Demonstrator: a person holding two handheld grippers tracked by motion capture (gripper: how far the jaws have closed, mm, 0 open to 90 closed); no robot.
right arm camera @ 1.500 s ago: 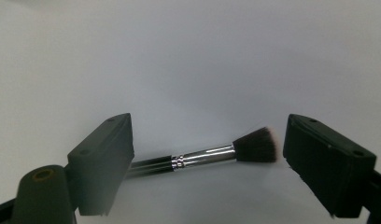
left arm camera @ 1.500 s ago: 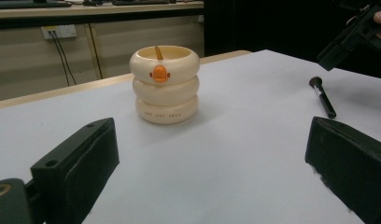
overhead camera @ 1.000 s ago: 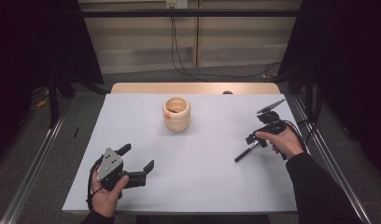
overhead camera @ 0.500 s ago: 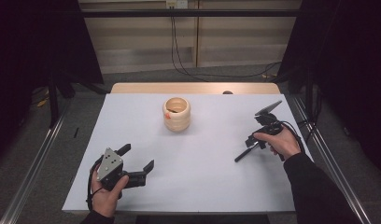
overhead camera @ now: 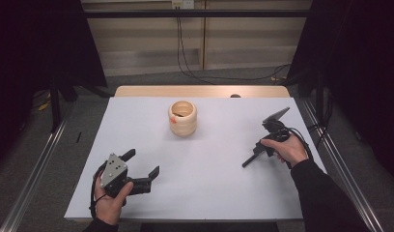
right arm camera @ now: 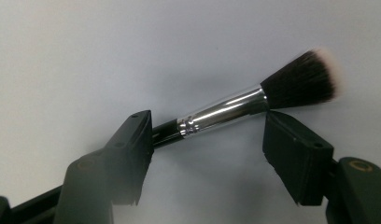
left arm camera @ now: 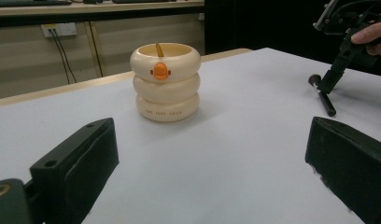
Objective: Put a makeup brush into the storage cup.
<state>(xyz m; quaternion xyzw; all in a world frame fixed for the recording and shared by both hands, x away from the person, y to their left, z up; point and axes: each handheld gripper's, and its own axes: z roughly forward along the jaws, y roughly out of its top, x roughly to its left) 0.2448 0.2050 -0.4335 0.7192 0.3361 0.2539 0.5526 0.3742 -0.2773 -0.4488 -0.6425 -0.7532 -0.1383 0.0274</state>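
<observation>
A black-handled makeup brush (right arm camera: 226, 112) with a silver ferrule and white-tipped bristles lies flat on the white table. My right gripper (right arm camera: 209, 126) points down over it. Its jaws have just been closing and stand on either side of the brush, with the pads not pressing on it. From above, the brush (overhead camera: 250, 159) pokes out toward the left below the right gripper (overhead camera: 262, 147). A cream ringed cup (overhead camera: 182, 117) with an orange mark stands at the middle back with a stick inside. My left gripper (overhead camera: 142, 163) rests open at the front left, facing the cup (left arm camera: 166, 83).
The white table top (overhead camera: 209, 193) ends in a wooden strip (overhead camera: 200, 91) at the far edge. Cables hang down the back wall. Dark curtains stand at both sides, and metal rails run along the floor.
The right hand has shifted only slightly over the brush. The left hand, the cup and the brush have stayed in place.
</observation>
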